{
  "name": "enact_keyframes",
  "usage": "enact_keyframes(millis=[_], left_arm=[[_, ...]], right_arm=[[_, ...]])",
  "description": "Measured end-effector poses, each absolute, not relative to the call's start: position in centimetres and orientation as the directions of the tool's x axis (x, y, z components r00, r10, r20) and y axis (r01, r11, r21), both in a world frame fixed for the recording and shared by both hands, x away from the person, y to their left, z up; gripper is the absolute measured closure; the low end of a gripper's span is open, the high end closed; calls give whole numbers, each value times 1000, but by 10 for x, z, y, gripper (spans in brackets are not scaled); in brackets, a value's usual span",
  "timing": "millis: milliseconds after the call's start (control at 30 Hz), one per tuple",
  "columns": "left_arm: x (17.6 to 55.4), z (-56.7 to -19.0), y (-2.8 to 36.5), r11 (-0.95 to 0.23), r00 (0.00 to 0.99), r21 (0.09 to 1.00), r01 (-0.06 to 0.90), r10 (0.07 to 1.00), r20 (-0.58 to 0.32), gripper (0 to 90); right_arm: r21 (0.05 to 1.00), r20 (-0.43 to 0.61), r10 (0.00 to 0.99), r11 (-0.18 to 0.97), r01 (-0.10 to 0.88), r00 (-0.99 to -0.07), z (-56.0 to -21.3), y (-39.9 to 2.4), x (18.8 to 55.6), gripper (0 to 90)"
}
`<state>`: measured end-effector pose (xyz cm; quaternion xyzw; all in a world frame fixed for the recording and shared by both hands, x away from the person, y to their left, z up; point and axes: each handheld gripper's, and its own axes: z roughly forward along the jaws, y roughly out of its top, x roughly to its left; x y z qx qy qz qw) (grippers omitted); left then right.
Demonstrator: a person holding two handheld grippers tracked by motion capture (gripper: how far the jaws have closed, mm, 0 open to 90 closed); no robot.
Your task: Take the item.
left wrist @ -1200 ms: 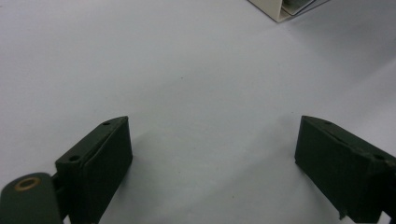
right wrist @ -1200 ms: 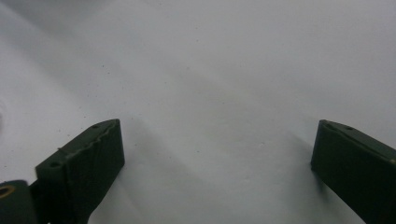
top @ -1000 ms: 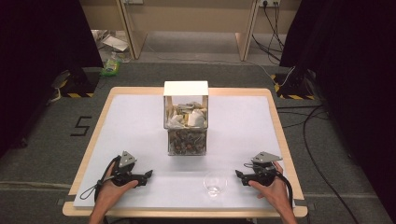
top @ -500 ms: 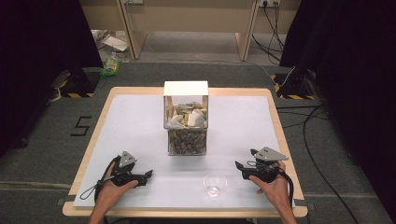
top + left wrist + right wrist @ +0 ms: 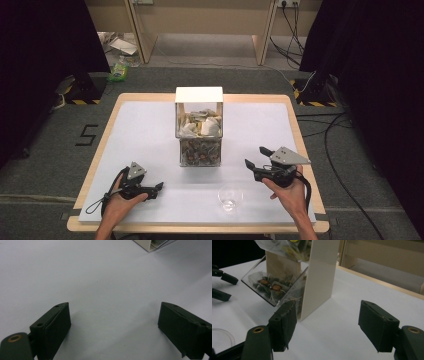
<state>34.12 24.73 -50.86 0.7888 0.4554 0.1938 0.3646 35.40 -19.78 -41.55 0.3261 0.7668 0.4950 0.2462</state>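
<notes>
High view: right tongs (image 5: 256, 157) have lifted toward the dispenser (image 5: 199, 126).

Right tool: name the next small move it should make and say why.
Probably ease the right tool forward toward the lower clear plastic bin of tea bags in the white two-tier dispenser. Its jaws stand open and empty, already aimed at that bin, which the right gripper view shows close ahead. The small clear glass cup sits empty near the front edge, a likely place for a bag.
</notes>
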Motion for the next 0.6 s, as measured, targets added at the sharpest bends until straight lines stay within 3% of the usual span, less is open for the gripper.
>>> enact_keyframes(millis=[600], left_arm=[[341,-509,247,-319,510,752,577,860,-27,103]], right_arm=[[959,-52,708,231,162,-705,-384,-177,351,410]])
